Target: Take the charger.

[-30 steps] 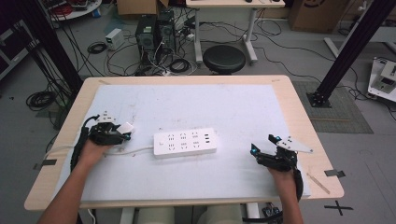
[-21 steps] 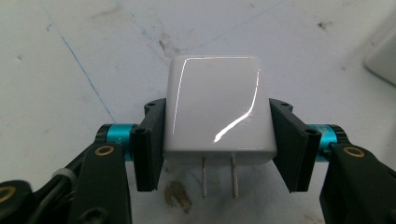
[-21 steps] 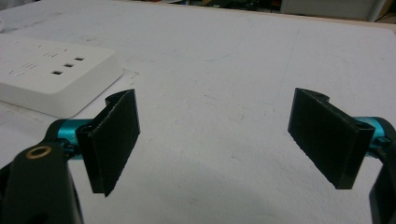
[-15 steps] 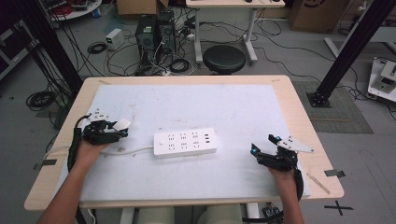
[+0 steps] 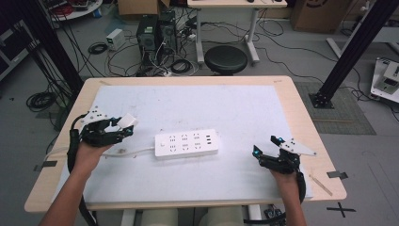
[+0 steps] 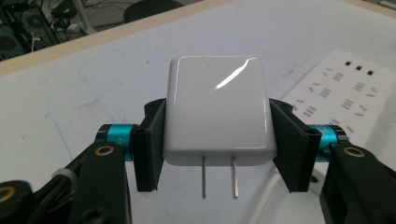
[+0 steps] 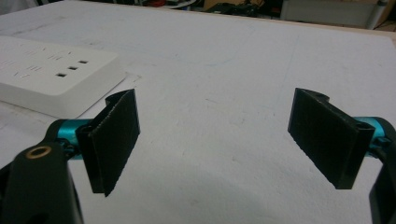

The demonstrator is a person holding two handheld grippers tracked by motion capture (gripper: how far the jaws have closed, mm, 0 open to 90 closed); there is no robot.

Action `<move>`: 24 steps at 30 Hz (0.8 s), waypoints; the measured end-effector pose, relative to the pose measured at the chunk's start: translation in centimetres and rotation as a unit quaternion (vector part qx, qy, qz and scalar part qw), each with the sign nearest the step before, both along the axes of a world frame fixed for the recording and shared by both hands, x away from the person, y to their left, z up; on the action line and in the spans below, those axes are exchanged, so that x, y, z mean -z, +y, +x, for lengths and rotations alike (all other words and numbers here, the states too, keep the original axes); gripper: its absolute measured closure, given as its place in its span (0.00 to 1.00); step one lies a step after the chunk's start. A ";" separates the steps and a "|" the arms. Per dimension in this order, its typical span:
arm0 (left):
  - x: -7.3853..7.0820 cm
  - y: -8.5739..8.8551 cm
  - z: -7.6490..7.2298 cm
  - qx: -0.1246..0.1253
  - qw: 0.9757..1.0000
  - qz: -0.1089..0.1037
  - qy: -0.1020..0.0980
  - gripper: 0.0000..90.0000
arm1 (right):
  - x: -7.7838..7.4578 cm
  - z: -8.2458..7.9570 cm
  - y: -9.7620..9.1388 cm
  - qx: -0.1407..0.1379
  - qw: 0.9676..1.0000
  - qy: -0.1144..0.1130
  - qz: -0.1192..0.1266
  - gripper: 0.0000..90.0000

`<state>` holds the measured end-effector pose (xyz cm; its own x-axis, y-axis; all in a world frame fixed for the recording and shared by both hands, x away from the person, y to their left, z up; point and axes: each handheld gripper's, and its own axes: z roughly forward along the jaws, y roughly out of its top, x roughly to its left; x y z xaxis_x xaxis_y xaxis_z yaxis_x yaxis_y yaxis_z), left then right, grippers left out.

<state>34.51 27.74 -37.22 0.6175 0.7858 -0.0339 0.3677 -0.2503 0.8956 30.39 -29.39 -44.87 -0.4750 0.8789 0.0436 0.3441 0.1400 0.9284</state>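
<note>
the left claw (image 5: 123,126), clamped on the white charger (image 6: 218,109), has lifted slightly off the table (image 5: 188,94), apparently.

One charger (image 6: 217,109), one power strip (image 5: 187,143), two grippers.

Flanks of the white charger (image 6: 218,109) covered by black pads (image 6: 149,144); power strip (image 6: 344,95) cropped at right edge, its sockets too small to read from above

Bright even overhead light; glare streak on charger (image 6: 217,112); soft shadows.
</note>
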 end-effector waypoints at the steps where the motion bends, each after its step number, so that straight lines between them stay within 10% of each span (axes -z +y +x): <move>1: -0.2 -0.2 -0.2 0.004 1.000 -0.003 -0.003 0.47 | 0.0 0.0 0.0 -0.002 1.000 -0.003 0.000 0.19; 24: -2.6 -4.1 -2.8 0.068 0.997 -0.003 -0.037 0.47 | 0.0 -0.2 -0.1 -0.005 1.000 -0.010 0.004 0.19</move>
